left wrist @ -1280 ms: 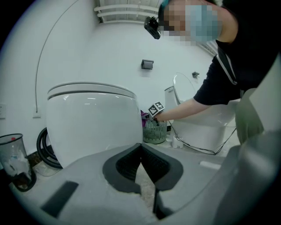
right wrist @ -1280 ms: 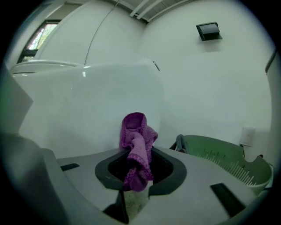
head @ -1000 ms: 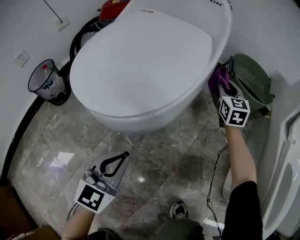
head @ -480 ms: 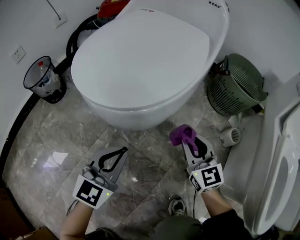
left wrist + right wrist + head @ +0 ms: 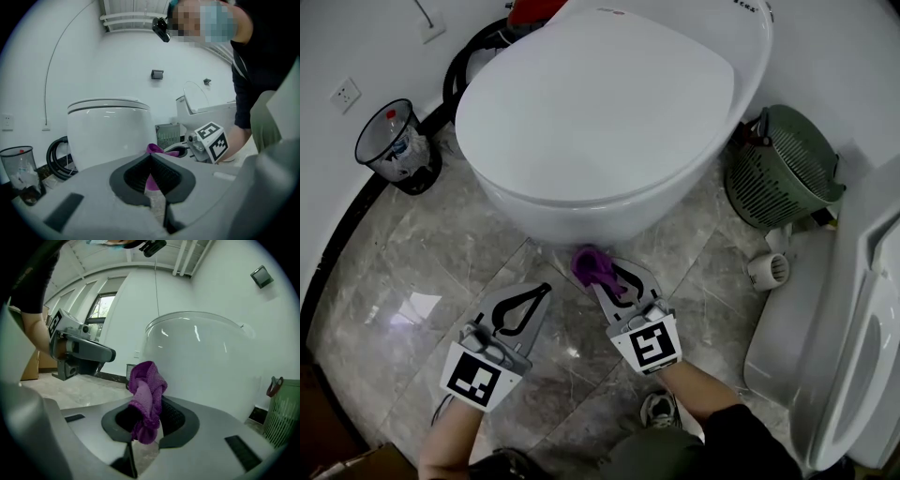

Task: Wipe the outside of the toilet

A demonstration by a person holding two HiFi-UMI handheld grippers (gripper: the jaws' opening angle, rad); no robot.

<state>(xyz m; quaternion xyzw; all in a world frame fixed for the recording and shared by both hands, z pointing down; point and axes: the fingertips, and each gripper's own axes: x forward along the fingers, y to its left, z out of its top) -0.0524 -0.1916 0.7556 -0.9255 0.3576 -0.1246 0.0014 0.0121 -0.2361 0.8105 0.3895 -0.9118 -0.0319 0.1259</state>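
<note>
The white toilet [image 5: 600, 122] stands at the top middle with its lid down. My right gripper [image 5: 602, 274] is shut on a purple cloth [image 5: 592, 265] just in front of the bowl's front base, above the marble floor. In the right gripper view the cloth [image 5: 146, 399] bunches up between the jaws of the right gripper [image 5: 149, 405], with the toilet bowl [image 5: 197, 362] close behind it. My left gripper [image 5: 547, 288] hangs to the cloth's left, shut and holding nothing. In the left gripper view, the left gripper [image 5: 150, 157] has its jaws closed together, with the cloth [image 5: 155, 149] beyond them.
A black mesh waste bin [image 5: 394, 145] stands at the left wall, with a coiled black hose [image 5: 464, 70] behind it. A green basket [image 5: 783, 169] sits right of the toilet. A second white fixture [image 5: 853, 309] fills the right edge. A shoe [image 5: 659, 410] is below.
My right gripper has carried the purple cloth from the toilet's right side by the green basket down and leftward to the front of the bowl. The left gripper has hardly moved.
</note>
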